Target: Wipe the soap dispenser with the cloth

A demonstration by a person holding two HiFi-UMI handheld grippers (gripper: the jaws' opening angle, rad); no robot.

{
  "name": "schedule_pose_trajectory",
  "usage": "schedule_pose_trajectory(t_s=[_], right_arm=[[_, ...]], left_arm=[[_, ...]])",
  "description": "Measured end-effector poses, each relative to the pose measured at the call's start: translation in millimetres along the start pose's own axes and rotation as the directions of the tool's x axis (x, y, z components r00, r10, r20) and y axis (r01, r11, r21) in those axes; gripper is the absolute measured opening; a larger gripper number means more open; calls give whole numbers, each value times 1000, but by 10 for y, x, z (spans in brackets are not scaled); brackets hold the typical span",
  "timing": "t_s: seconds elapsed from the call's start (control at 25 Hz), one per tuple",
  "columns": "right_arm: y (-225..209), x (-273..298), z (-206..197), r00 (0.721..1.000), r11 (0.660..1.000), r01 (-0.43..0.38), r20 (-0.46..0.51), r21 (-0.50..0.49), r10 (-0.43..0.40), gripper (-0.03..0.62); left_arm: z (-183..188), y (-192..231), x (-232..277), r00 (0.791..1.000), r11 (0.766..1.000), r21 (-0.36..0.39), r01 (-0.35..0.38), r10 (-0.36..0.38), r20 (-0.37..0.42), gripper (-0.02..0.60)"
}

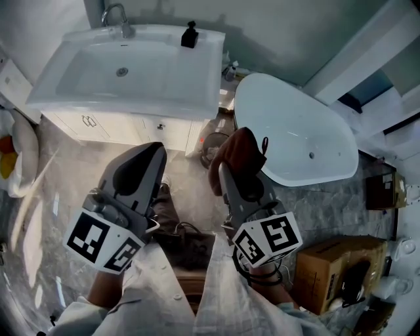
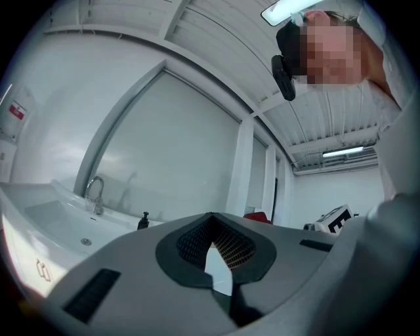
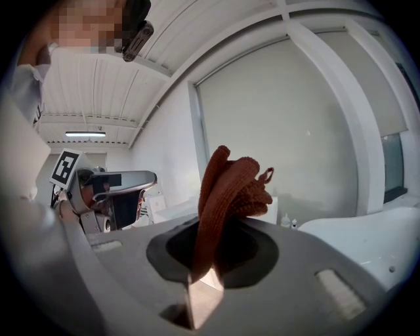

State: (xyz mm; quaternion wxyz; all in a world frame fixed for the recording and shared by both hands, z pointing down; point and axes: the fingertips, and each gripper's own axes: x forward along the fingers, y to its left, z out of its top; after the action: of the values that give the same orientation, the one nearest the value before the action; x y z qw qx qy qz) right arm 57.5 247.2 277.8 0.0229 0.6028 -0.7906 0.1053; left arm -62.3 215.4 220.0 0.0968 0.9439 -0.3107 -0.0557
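Observation:
A black soap dispenser (image 1: 189, 35) stands on the back right rim of the white sink (image 1: 79, 98); it shows small in the left gripper view as the soap dispenser (image 2: 142, 222). A rust-brown cloth (image 1: 237, 157) is bunched in my right gripper (image 1: 231, 165), whose jaws are shut on it; the cloth (image 3: 226, 197) stands up out of the jaws in the right gripper view. My left gripper (image 1: 143, 161) is held beside it with its jaws shut and nothing between them. Both grippers are well short of the sink, above the floor.
A white bathtub (image 1: 295, 131) lies to the right of the sink, with small bottles (image 1: 230, 71) between them. A tap (image 1: 118, 18) stands at the sink's back. A white cabinet (image 1: 125, 128) is under the sink. A cardboard box (image 1: 338, 262) sits at the lower right.

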Motion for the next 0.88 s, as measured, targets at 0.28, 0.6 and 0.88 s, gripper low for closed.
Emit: schedule_pose_trajectory(t_s=[0.28,0.6,0.88], right_arm=[[-218,310,74,999,999,32,-7,-5,-32,55],[-448,932,159,998,998,54,-30,9,-54,55],[-645,1515,292,996,997,79,-47,16,-78,55]], left_arm=[[17,223,365,999,999,-8,35,-35,-6,3],[50,736,849,998,998,-25,56,-57,-36,3],[169,1220,1297,996,997,-30,76,-77,-44,3]])
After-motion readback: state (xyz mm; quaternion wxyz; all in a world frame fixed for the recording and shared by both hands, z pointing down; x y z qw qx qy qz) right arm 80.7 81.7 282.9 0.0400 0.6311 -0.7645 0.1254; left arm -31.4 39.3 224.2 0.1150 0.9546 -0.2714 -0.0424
